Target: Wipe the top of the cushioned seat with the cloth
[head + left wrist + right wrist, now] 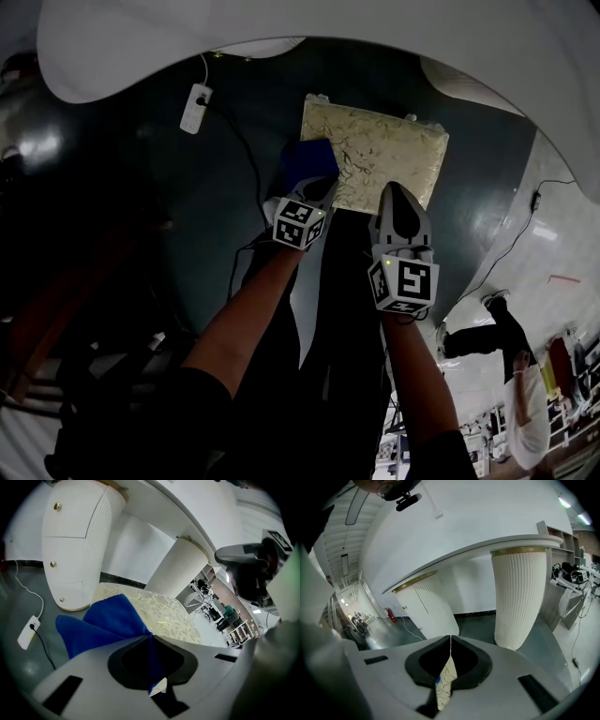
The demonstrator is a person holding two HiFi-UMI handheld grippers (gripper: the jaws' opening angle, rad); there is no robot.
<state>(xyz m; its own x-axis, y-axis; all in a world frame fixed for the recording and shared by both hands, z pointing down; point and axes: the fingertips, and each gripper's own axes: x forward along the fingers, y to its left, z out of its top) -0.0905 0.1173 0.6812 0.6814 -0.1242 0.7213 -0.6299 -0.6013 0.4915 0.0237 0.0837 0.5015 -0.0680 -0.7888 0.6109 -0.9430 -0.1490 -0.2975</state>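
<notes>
Between the left gripper's (151, 641) jaws, clenched tight, sits a pinched fold of the blue cloth (101, 625). The cloth is soft and napped, and it fans out toward ten o'clock in two broad flaps, with a small white tag at its gripped end. It lies at the nine o'clock end of the cushioned seat (384, 150), draped over the near left corner.

The right gripper's (450, 639) jaws are also clenched, grasping a thin fold of the seat's cream, leaf-patterned cover at its near edge, toward five o'clock of the cloth.

In the head view the seat is a padded rectangle. Its long axis runs nearly nine to three o'clock, with the right end dipped a little. From the cloth toward three o'clock the patterned top lies bare.

The seat stands on the dark, glossy floor (225, 187). Past its far edge, at twelve o'clock, rise two white ribbed pedestals (77, 541) with brass knobs, under a curved white desk top (281, 28). A white power strip (195, 108) lies on the floor at ten o'clock, well apart from the seat, and its black cable (246, 155) trails toward the left gripper.
</notes>
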